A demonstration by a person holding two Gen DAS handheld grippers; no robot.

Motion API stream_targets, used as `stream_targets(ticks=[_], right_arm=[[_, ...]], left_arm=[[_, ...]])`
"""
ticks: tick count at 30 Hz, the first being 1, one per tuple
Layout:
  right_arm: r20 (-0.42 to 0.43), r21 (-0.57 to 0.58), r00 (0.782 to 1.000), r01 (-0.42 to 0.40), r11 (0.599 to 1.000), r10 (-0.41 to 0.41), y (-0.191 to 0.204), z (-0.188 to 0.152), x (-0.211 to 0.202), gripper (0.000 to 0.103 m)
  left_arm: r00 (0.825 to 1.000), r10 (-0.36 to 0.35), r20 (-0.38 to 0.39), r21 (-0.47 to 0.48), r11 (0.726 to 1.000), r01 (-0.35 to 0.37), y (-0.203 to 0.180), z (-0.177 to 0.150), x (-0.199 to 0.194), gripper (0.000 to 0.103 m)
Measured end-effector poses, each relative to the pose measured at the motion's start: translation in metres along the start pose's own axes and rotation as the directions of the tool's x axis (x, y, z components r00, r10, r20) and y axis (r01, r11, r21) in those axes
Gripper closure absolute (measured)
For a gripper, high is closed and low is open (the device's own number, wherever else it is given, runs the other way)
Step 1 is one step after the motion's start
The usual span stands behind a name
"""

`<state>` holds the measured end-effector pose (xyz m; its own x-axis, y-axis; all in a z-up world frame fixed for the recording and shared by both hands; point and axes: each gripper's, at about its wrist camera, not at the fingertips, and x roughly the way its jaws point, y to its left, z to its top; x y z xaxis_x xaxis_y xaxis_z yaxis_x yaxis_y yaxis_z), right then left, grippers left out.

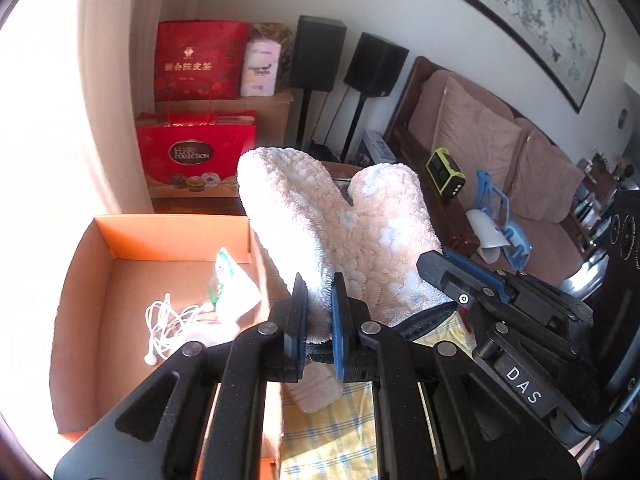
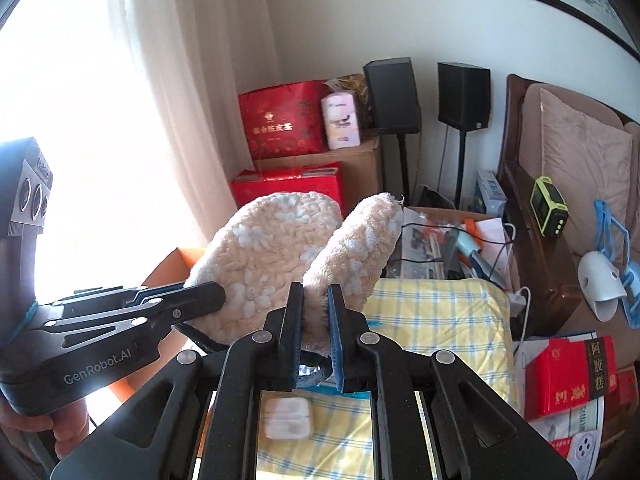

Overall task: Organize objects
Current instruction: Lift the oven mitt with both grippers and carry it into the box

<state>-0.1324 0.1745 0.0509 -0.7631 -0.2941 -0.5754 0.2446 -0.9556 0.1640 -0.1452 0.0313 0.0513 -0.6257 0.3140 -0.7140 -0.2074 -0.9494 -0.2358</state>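
Fluffy cream mitten (image 1: pixel 340 232) up in the air, pinched at its cuff from both sides. Left tongs (image 1: pixel 320 320) clenched on the cuff edge under the palm part; right tongs (image 2: pixel 316 332) clenched on the thumb side. Held above the yellow checked cloth (image 2: pixel 440 312), just beside the orange box (image 1: pixel 88 280). Inside the box: tangled white earphones (image 1: pixel 172 320) and a small green-and-white packet (image 1: pixel 224 276). White charger case (image 2: pixel 288 416) lying on the cloth below.
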Motion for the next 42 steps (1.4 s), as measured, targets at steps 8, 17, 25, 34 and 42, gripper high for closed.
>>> stream_targets(ticks=[8,17,25,34,42], right_arm=[[-0.044,-0.038,0.995,-0.093,0.995,0.092,0.061,-0.002,0.038,0.092],[-0.117,-0.049,0.977,-0.183,0.982,0.177,0.116,-0.015,0.081,0.092],[-0.165,-0.083,0.967,-0.21,0.974,0.194,0.159,-0.034,0.107,0.092],[-0.219,-0.07,0.951,-0.239,0.968,0.219,0.175,-0.051,0.13,0.092],[-0.316,-0.086,0.928,-0.233,0.969,0.196,0.183,-0.066,0.151,0.085]], left_arm=[[0.997,0.074,0.0,-0.066,0.995,-0.074,0.064,-0.015,-0.02,0.094],[0.992,0.129,-0.016,-0.137,0.982,-0.13,0.129,-0.039,-0.032,0.094],[0.988,0.149,-0.05,-0.183,0.971,-0.156,0.17,-0.059,-0.027,0.094],[0.986,0.144,-0.079,-0.201,0.967,-0.158,0.197,-0.068,-0.019,0.094],[0.96,0.226,-0.164,-0.143,0.958,-0.25,0.201,-0.083,0.003,0.083]])
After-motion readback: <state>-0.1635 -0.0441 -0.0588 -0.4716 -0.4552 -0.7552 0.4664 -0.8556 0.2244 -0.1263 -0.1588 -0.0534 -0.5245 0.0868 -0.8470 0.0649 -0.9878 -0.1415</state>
